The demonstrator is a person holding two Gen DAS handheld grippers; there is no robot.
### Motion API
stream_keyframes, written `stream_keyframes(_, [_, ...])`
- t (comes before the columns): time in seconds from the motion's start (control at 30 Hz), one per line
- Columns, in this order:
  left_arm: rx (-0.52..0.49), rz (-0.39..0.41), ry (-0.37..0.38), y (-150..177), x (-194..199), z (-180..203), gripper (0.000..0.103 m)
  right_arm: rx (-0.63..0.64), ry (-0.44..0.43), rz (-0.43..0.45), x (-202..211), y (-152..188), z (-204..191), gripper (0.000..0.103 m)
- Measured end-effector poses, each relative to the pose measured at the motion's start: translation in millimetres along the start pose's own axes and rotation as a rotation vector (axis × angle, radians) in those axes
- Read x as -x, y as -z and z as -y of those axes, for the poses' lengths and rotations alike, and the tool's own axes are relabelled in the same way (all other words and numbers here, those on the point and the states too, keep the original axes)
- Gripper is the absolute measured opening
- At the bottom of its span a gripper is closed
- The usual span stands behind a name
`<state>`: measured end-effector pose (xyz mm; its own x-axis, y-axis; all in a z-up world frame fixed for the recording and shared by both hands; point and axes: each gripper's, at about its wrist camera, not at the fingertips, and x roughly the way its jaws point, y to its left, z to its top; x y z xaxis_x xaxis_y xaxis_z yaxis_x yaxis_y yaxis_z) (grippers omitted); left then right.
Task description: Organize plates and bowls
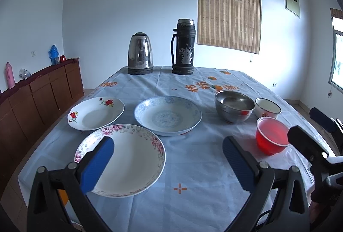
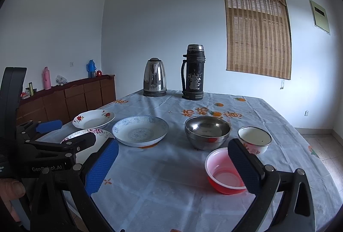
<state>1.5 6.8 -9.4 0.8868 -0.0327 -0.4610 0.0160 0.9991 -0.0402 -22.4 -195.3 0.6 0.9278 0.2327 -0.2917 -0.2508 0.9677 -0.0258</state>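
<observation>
Three plates lie on the table: a pink-flowered plate [image 1: 128, 159] nearest, a red-flowered plate [image 1: 95, 113] at far left, a blue-patterned plate [image 1: 168, 115] in the middle. To the right stand a steel bowl [image 1: 234, 105], a white enamel bowl [image 1: 268, 107] and a red plastic bowl [image 1: 272, 135]. My left gripper [image 1: 169, 165] hangs open above the table's near side, its left finger over the pink-flowered plate. My right gripper [image 2: 173, 169] is open too, above the cloth, its right finger in front of the red plastic bowl [image 2: 225, 172]. Neither holds anything.
A steel kettle [image 1: 140, 54] and a black thermos [image 1: 183, 47] stand at the table's far edge. A brown sideboard [image 1: 38, 90] with bottles runs along the left wall. The blue tablecloth [image 1: 193, 167] shows between plates and bowls. A person's thumb [image 2: 12, 188] shows at the lower left.
</observation>
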Motion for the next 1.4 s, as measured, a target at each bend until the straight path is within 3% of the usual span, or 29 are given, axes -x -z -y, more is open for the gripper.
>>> stream_keyframes(0.37, [-0.002,-0.004,-0.017,-3,-3,-3,0.103,-0.005,0.001,0.005,-4,-2,1,0.102])
stream_keyframes(0.9, [0.013,-0.034,-0.006,-3,-21,-16,0.103,-0.034,-0.063,-0.061,-27,-3,-3,0.102])
stream_keyframes(1.2, [0.037,-0.089,-0.041,2,-40,-54,0.089,-0.014,-0.151,-0.166,-68,-1,-34,0.102])
stream_keyframes(1.33, [0.056,-0.13,-0.072,6,-49,-77,0.074,-0.007,-0.19,-0.218,-89,2,-48,0.101])
stream_keyframes(1.4, [0.063,-0.149,-0.081,9,-53,-89,0.065,-0.009,-0.218,-0.253,-101,3,-54,0.095])
